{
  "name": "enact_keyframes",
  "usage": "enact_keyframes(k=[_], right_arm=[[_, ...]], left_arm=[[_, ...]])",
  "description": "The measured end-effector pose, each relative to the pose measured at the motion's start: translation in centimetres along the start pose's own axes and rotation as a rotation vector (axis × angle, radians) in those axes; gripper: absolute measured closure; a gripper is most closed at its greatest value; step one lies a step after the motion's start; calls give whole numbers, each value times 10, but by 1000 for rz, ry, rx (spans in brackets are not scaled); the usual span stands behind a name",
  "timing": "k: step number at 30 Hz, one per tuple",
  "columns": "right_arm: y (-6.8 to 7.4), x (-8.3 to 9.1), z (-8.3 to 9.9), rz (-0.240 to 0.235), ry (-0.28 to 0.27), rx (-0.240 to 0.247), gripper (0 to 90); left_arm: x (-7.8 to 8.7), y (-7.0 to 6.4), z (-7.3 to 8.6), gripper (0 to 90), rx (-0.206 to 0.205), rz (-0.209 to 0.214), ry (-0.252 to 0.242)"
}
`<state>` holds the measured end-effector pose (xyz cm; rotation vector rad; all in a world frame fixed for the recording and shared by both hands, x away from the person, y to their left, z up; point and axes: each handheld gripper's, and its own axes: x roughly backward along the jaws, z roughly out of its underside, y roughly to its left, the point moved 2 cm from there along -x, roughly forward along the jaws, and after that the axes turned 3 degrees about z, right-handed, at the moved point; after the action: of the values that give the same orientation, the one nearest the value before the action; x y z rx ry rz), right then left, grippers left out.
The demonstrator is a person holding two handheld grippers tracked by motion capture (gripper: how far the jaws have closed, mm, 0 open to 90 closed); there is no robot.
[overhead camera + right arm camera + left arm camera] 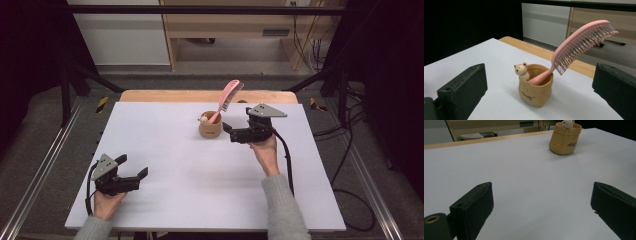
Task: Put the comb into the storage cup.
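pink brush [227,98] in pot [210,127] | right tongs [234,124] beside pot, open

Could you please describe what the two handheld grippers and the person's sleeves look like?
Both the left gripper and the right gripper are black, with two blocky jaws, a grey three-cornered plate on top and a trailing black cable. The person wears grey knitted sleeves.

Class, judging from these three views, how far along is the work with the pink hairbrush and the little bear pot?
Looks done: the pink hairbrush stands handle-down in the bear pot, leaning on its rim. In hand: nothing; the right gripper is open beside the pot, empty. The left gripper is open at the table's near left. Left: seemingly only drawing the right gripper clear.
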<state>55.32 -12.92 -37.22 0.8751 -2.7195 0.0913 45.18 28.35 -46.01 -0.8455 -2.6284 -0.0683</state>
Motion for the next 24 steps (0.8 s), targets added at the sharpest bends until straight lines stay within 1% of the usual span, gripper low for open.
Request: enact_keyframes(k=[4,8,13,17,20,22,24], right_arm=[[1,8,6,-18,-17,1,1],[1,15,12,-29,-22,6,1],[0,24,20,-44,-10,9,2],[-2,31,26,-62,-7,-3,1],[-3,36,33,-65,2,-3,1],[-4,38,37,-61,4,7,2],[-5,41,42,-63,4,4,1]], left_arm=[[0,0,0,45,2,1,-3],[1,0,0,44,1,2,-5],[0,0,0,44,1,4,-4],[0,-1,0,45,0,4,-4],[0,-1,0,44,0,4,-3],[0,-1,0,45,0,5,-3],[0,-1,0,45,2,4,-2]])
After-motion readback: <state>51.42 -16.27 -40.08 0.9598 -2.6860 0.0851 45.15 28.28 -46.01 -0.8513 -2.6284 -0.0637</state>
